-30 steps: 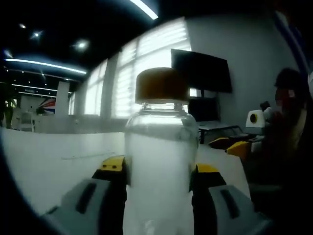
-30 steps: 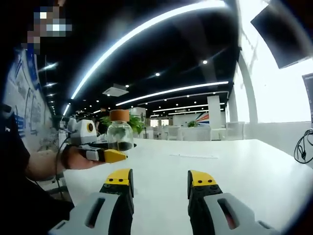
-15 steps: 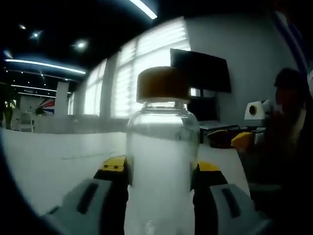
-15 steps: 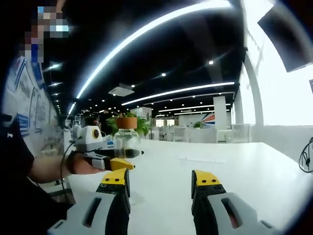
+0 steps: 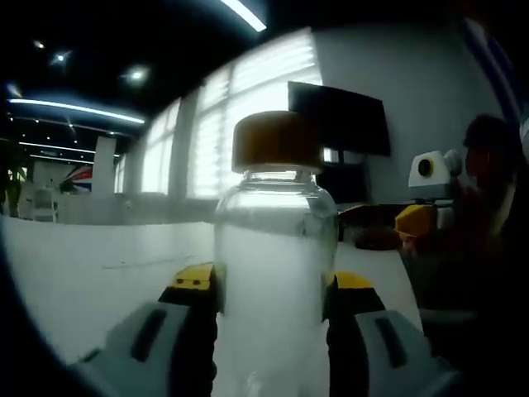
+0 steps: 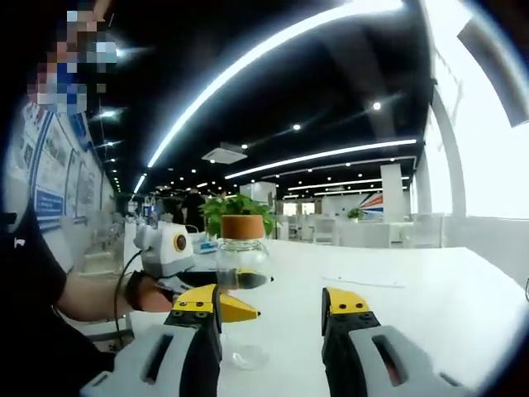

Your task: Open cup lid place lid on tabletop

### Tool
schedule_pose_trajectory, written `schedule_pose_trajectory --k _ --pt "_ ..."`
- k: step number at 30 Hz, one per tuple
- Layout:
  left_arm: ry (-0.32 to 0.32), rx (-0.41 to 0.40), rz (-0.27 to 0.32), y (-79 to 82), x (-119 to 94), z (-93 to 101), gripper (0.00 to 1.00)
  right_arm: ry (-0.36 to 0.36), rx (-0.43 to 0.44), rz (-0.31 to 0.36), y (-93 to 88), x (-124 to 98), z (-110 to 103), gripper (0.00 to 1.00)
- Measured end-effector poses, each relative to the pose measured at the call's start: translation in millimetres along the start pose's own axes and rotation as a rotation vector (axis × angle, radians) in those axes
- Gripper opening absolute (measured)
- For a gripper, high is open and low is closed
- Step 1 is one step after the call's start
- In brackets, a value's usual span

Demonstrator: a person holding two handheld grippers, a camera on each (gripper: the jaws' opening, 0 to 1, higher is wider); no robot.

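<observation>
Jar [image 5: 273,273] was held tight between the two jaws of the left gripper [image 5: 273,294], which were closed on its clear glass sides. Its brown lid [image 5: 275,142] was seen on top, not yet taken off.

In the right gripper view, the jar [image 6: 241,263] looked bigger and nearer than it did a second ago. It had been far off on the left then. Now it was seen just past the left jaw of the right gripper [image 6: 271,299]. The lid [image 6: 241,227] was seen above the jaw tips. Whether the camera or the jar was moved cannot be told for sure, but the two were brought closer together.

The right gripper's jaws were open wide, and nothing was held in them. In the left gripper view, the right gripper [image 5: 421,217] was seen on the far right, higher than before.

The white tabletop [image 6: 430,289] was spread out under it all, and a green plant [image 6: 235,204] was seen behind the jar.

It looked like the open jaws were being lined up for the lid. Next, they would need to be brought up and closed on it. The lid was not yet touched.
</observation>
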State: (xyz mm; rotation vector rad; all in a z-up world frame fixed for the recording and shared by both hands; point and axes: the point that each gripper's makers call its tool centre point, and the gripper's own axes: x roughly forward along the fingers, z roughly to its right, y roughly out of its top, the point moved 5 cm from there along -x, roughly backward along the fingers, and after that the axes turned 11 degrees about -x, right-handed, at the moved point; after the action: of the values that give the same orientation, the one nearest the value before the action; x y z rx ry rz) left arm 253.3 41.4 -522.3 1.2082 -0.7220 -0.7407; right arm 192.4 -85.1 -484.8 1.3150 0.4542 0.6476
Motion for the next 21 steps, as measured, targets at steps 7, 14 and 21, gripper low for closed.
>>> schedule_pose_trajectory --k 7,14,21 --pt "-0.001 -0.005 0.002 -0.2 -0.9 0.7 0.43 0.010 -0.001 0.006 8.7 12.8 -3.1 0.43" --pt "-0.003 -0.007 0.000 -0.4 -1.5 1.5 0.43 0.019 -0.007 0.002 13.8 22.7 -4.7 0.43" --pt "-0.002 -0.008 -0.002 -0.5 -2.2 2.2 0.43 0.027 -0.012 0.006 20.8 34.8 -6.2 0.43"
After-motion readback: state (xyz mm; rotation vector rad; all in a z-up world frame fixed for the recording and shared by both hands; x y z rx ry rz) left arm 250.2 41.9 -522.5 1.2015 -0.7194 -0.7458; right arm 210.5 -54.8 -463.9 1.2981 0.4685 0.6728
